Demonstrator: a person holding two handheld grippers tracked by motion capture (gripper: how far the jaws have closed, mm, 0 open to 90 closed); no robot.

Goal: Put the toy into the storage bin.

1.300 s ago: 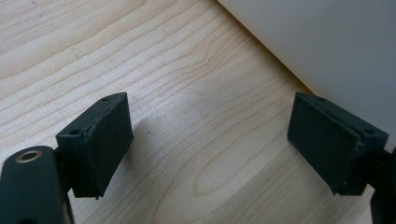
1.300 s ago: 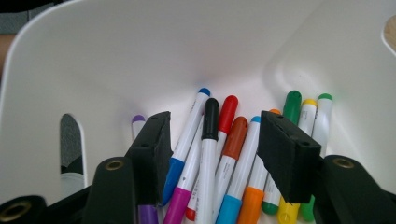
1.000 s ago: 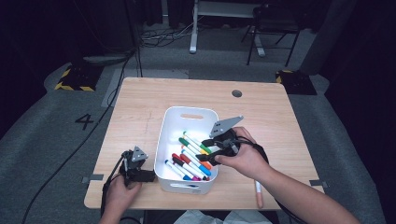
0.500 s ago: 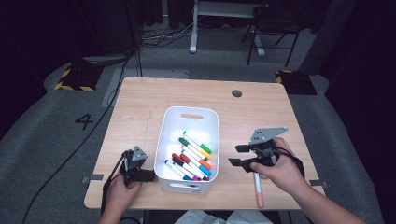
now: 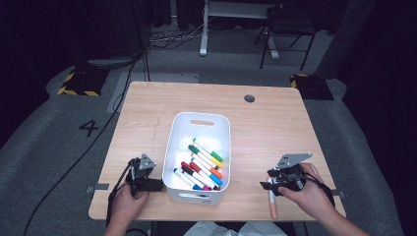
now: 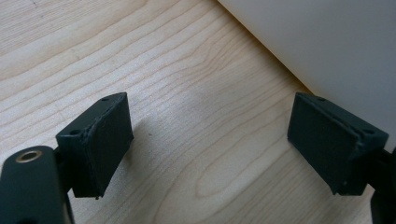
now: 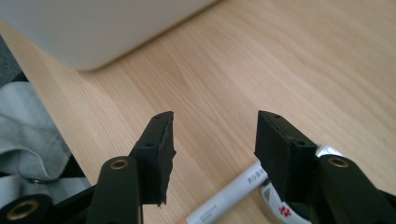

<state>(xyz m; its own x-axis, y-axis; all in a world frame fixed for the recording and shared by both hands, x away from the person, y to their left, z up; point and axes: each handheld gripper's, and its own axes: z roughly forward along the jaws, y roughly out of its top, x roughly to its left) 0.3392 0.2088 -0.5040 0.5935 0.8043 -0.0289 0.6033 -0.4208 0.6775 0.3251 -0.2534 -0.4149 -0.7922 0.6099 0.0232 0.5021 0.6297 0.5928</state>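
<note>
A white bin (image 5: 200,119) stands mid-table with several coloured markers (image 5: 204,162) lying in it. One white marker (image 5: 272,202) with an orange end lies on the table near the front right edge. My right gripper (image 5: 269,186) hovers low over its upper end. Its jaws are open and have just been closing, with nothing between the pads. In the right gripper view the marker (image 7: 224,198) runs under the right jaw, below my right gripper (image 7: 215,135). My left gripper (image 5: 156,186) rests open beside the bin's front left corner. Only bare wood shows between its jaws (image 6: 210,121).
The bin wall (image 6: 327,42) is close on the left gripper's right, and the bin's corner (image 7: 93,28) lies ahead of the right gripper. The table's front edge and the person's grey clothing (image 7: 28,135) are near. A round cable hole (image 5: 249,98) sits at the back.
The right gripper has moved from over the bin to the right and down, to the lone marker at the front right. The left gripper has stayed put.
</note>
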